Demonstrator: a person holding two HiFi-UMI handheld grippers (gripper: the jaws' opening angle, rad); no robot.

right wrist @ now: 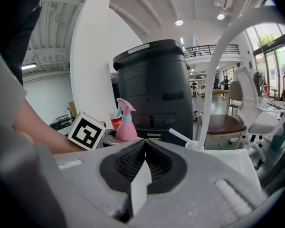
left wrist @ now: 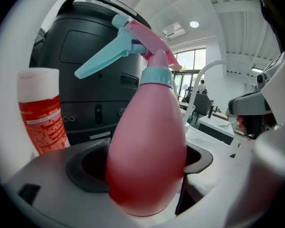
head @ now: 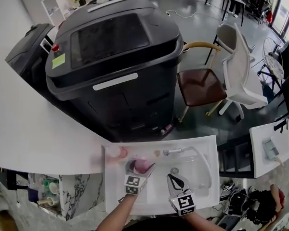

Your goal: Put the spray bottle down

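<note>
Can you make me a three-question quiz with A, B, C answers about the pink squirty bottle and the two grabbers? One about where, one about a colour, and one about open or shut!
1. Where is the spray bottle?
A. Between the jaws of the left gripper
B. On the brown chair
C. On the floor

2. What colour is the bottle's trigger?
A. Yellow
B. Light blue
C. Black

3. How are the jaws of the right gripper?
A. Wide apart
B. Shut on the spray bottle
C. Shut, with nothing between them

Answers:
1. A: the left gripper view shows the pink body held between the two dark pads.
2. B: the trigger sticks out light blue above the pink body.
3. C: the right gripper view shows the pads pressed together, with the bottle far off.
</note>
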